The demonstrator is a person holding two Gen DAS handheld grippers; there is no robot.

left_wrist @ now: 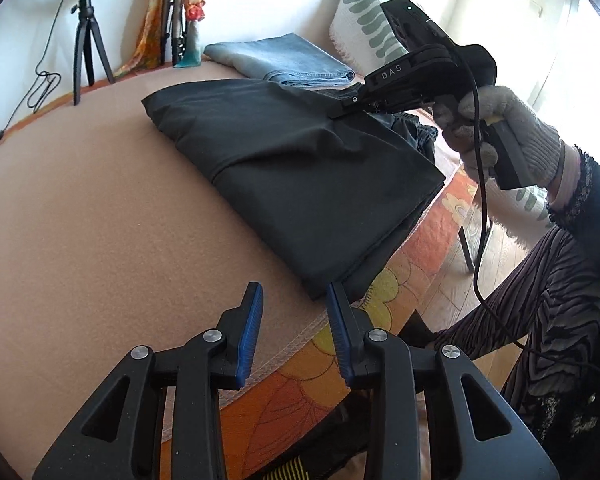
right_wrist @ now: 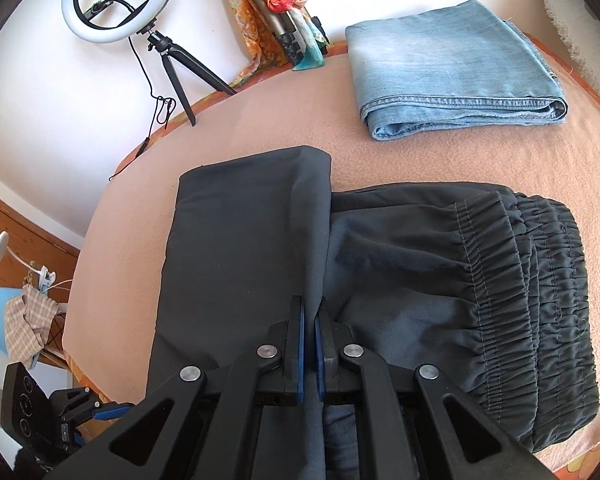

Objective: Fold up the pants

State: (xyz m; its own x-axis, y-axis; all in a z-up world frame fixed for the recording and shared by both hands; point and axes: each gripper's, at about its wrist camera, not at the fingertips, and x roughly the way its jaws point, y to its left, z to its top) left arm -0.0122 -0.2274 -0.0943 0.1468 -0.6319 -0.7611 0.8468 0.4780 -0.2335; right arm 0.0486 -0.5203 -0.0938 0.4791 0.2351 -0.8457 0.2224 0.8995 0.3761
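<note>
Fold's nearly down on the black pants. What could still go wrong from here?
1. Right gripper has its jaws almost shut around the folded flap's edge; pulling away may drag the flap open.
2. The black pants overhang the bed edge near the open left gripper and might slide off.

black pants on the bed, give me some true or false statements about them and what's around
1. The black pants are folded over, with the elastic waistband showing. True.
2. The left claw grips the pants. False: its fingers stand apart with nothing between them.
3. Folded blue jeans lie beyond the black pants. True.
4. The jeans lie on top of the black pants. False: they lie apart on the blanket.
5. A ring light on a tripod stands by the wall. True.
</note>
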